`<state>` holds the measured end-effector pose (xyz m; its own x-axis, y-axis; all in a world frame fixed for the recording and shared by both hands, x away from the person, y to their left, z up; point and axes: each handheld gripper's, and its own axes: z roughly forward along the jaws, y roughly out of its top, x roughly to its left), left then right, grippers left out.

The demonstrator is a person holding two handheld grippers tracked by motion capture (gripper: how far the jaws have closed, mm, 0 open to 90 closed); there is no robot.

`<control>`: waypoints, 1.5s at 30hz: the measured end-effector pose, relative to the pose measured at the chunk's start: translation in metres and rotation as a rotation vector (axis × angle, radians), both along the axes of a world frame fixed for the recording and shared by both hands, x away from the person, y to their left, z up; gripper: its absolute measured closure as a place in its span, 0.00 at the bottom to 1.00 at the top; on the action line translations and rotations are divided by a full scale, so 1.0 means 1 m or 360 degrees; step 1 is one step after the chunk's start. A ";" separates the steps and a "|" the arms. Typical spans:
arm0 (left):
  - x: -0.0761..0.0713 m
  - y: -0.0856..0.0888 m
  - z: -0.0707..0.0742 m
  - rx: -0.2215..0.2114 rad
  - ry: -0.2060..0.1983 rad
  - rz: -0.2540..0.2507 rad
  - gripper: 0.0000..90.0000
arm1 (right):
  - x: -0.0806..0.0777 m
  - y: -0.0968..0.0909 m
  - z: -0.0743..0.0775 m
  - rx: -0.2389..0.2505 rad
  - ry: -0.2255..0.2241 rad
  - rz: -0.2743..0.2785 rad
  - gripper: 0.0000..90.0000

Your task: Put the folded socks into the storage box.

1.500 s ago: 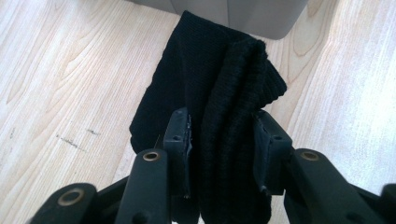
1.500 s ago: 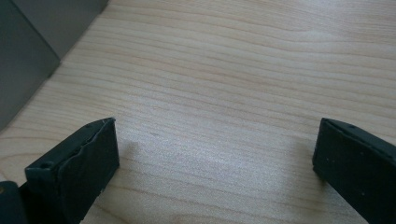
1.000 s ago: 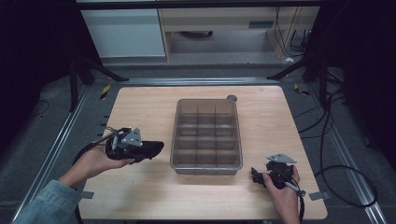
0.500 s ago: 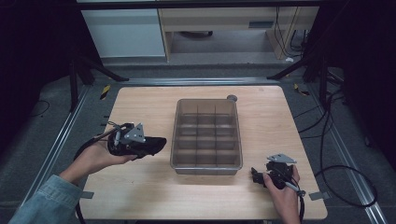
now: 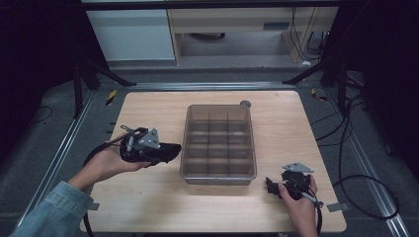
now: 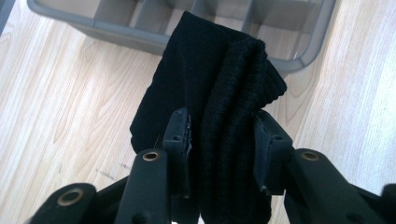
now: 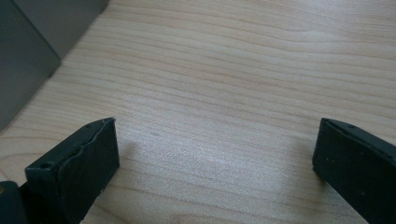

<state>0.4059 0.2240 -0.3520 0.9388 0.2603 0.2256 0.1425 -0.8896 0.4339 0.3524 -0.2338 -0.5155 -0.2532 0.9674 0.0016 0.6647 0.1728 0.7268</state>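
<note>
A folded black knitted sock (image 6: 219,93) sticks out from between the pads of my left gripper (image 6: 223,135), which is shut on it. In the high view that left gripper (image 5: 170,149) hovers just left of the grey divided organiser bin (image 5: 187,148), with the black sock (image 5: 165,150) pointing at the bin's left wall. The bin (image 6: 299,51) lies right behind the sock's tip. My right gripper (image 5: 269,186) rests near the table's front right, and its jaws stand wide apart over bare wood (image 7: 215,154) with nothing between them.
The bin's corner (image 7: 28,56) sits at the upper left of the right gripper view. A small grey round object (image 5: 245,103) lies at the bin's far right corner. Cables trail off the table's right side (image 5: 356,177). The wooden table top (image 5: 148,207) spreads around the bin.
My left hand has carried the sock to the right and slightly up, closer to the bin's left wall. The right hand has stayed where it was.
</note>
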 end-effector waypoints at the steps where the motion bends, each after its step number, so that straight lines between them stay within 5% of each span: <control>1: 0.000 -0.002 0.000 -0.0003 0.0002 -0.0002 0.69 | 0.000 0.000 0.000 0.0000 0.0000 0.0000 0.01; 28: 0.011 -0.051 0.009 0.0049 0.0031 -0.0087 0.69 | 0.000 0.000 0.000 -0.0002 0.0002 0.0001 0.01; 45: 0.009 -0.087 -0.015 0.0126 0.0128 -0.0196 0.69 | 0.000 0.000 0.000 0.0000 0.0002 -0.0001 0.01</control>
<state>0.4148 0.1373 -0.3675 0.9783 0.1268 0.1639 0.0618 -0.9334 0.3534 0.3522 -0.2337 -0.5154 -0.2524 0.9676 0.0017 0.6659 0.1725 0.7258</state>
